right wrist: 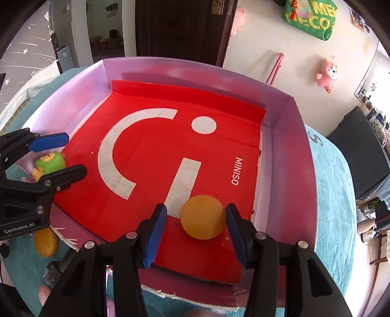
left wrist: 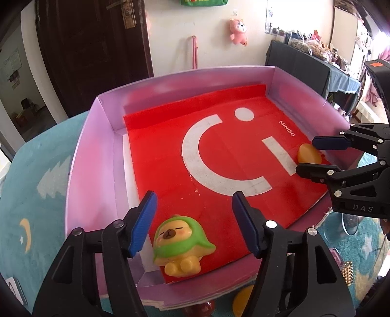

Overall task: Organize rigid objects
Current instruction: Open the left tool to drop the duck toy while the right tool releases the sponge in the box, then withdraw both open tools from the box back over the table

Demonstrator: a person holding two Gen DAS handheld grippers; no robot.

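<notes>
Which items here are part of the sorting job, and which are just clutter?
Job: green-hooded toy, orange ball, pink box with its red liner.

Lying about: yellow piece outside the box, pink plush on wall, green bag.

Red, lilac and teal, with yellow toys

The tray (left wrist: pixel 87 156) has pale lilac walls flushed pink, and its floor is covered by a bright red sheet (right wrist: pixel 151 185) printed with a white arc, dot, bar and the small white word MINISO. At lower centre of the left wrist view lies a yellow toy figure (left wrist: pixel 181 246) in a lime green hood, with a brown snout and pink cheeks. At lower centre of the right wrist view sits a plain orange-yellow ball (right wrist: pixel 202 217). Both grippers are black with blue pads (left wrist: pixel 143 222). The cloth (left wrist: pixel 31 195) under the tray is teal, patterned with white trees, white stars and a yellow crescent moon.
</notes>
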